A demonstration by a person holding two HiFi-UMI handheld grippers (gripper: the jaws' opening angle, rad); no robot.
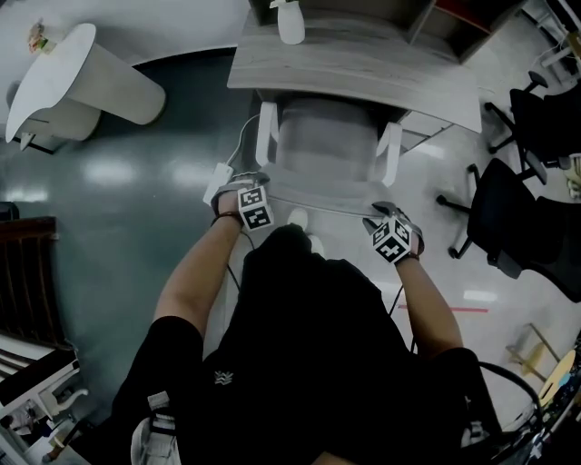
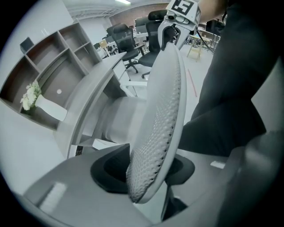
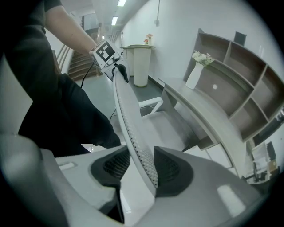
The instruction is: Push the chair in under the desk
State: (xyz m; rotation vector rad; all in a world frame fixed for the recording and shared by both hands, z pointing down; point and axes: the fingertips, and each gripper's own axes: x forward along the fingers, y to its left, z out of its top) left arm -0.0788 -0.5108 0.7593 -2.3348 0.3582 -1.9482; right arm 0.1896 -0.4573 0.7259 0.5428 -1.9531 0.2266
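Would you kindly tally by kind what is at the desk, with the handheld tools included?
desk: 1
white mesh chair: 1
white vase of flowers: 1
handheld grippers: 2, the left gripper and the right gripper, each with its tongs closed on the chair's backrest
Total: 5

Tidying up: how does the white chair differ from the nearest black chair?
The white chair sits at the desk; the black chair stands apart. The left claw and right claw grip the white chair's back; the black chair is untouched. Both are unoccupied.
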